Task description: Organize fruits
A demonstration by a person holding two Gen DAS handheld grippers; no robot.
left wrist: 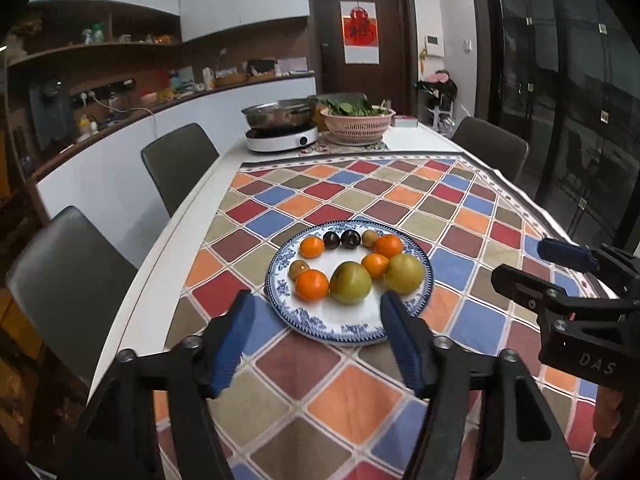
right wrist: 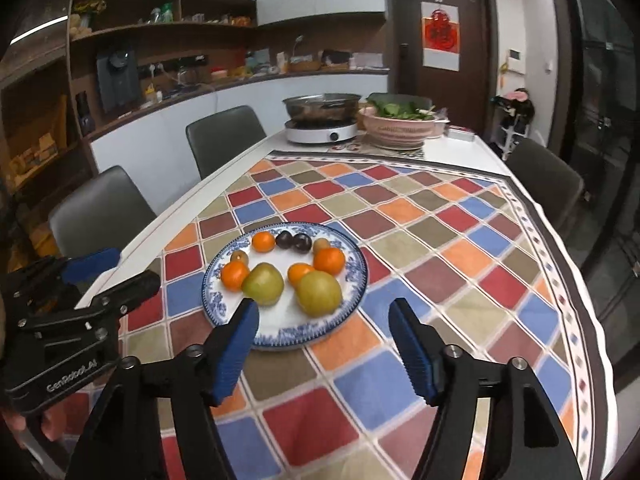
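We found the fruits grouped on the blue-rimmed plate (left wrist: pixel 352 330) atop the checked cloth (left wrist: pixel 360 192); left gripper (left wrist: pixel 316 344) and right gripper (right wrist: pixel 324 346) hovered spread and empty; we judged the pears (right wrist: pixel 319 293) firm but bruisable, best pinched across the middle.

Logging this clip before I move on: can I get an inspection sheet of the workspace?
Surface: white table under a checked cloth.
Job's things: blue-rimmed plate holding four oranges, two green-yellow fruits, two dark plums and two small brown fruits.
Clutter: pot on a cooker, pink basket of greens.
Grippers: left claw and right claw both open, empty.
Cables: white cord on the counter.
Surroundings: chairs, shelves, door.
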